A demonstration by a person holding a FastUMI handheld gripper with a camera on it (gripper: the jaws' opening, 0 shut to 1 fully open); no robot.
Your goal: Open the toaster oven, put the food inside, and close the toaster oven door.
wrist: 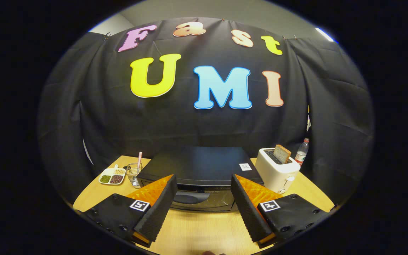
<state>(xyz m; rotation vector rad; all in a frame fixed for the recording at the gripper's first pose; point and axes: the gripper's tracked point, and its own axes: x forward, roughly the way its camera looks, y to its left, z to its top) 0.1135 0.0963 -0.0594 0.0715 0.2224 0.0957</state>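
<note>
Gripper view, and the gripper [202, 187] hangs above the wooden table [197, 230] with its fingers spread wide and nothing between them. Just ahead sits the toaster oven [198, 166], black, door shut, its dark door handle [190, 197] showing in the gap between the fingers. Left of the oven: a wire basket [132, 173] with a striped straw, and beyond that a divided dish [112, 176] of beans or grains. Right of the oven, close beside it: a white toaster [277, 169] with a slice of bread [282, 153] standing in its slot, a bottle [301, 151] behind. Which food goes in, I can't tell. The risks, as I judge them: fingers slipping off that low handle, or a hard pull dragging the whole oven forward. A wide swing could clip the toaster.
</note>
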